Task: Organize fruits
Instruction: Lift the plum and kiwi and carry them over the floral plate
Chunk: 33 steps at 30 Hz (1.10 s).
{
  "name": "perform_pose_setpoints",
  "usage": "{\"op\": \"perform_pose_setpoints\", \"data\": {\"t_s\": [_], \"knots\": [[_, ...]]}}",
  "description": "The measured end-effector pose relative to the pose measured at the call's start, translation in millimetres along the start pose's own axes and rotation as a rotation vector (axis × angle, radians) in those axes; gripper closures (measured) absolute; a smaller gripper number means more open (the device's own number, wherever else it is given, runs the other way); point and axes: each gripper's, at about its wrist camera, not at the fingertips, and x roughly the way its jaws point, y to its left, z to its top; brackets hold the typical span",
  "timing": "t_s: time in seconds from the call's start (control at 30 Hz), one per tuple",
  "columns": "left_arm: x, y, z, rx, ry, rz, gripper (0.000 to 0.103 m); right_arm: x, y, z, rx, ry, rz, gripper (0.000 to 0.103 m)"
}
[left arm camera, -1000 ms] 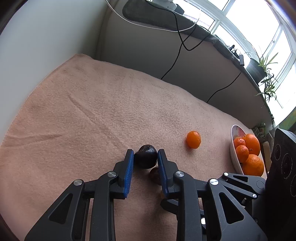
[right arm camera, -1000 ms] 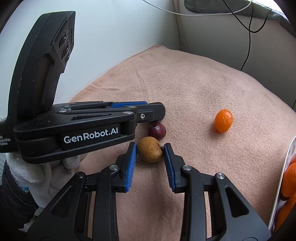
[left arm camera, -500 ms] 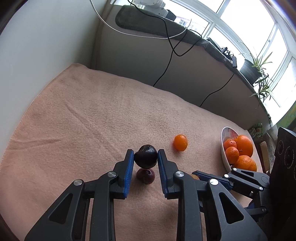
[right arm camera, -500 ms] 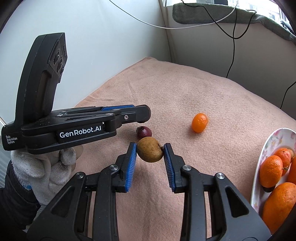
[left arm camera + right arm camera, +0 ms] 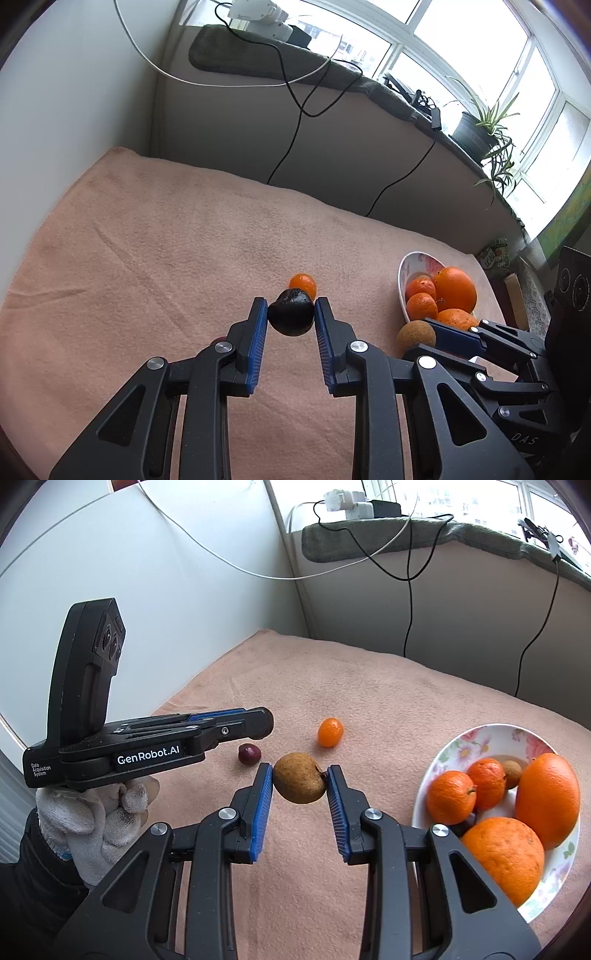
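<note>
The white floral ceramic bowl (image 5: 476, 738), at 3 o'clock in the right wrist view, holds four oranges (image 5: 546, 799) and one small brown fruit (image 5: 512, 773). The left gripper (image 5: 290, 314), marked "GenRobot.AI", clamps a dark near-black fruit (image 5: 291, 312). The right gripper (image 5: 300, 783) clamps a round brown fruit (image 5: 299, 783). On the peach cloth (image 5: 369, 701), toward 12 o'clock, lie one small orange (image 5: 330, 732) and one dark red fruit (image 5: 249, 754).

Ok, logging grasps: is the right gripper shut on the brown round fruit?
Shut: right gripper has both blue pads pressed against the brown round fruit, lifted above the blanket.
</note>
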Motion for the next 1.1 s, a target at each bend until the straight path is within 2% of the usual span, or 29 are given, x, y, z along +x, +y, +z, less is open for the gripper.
{"op": "perform_pose_setpoints", "data": {"t_s": [0.53,1.1], "knots": [[16,-67,5,0.081,0.015,-0.093,0.079,-71,-61,-7,0.102,-0.092,-0.120,0.072],[49,-131,6,0.166,0.070,-0.165,0.079,-107,-126,-45,0.208,-0.088,-0.217,0.072]]}}
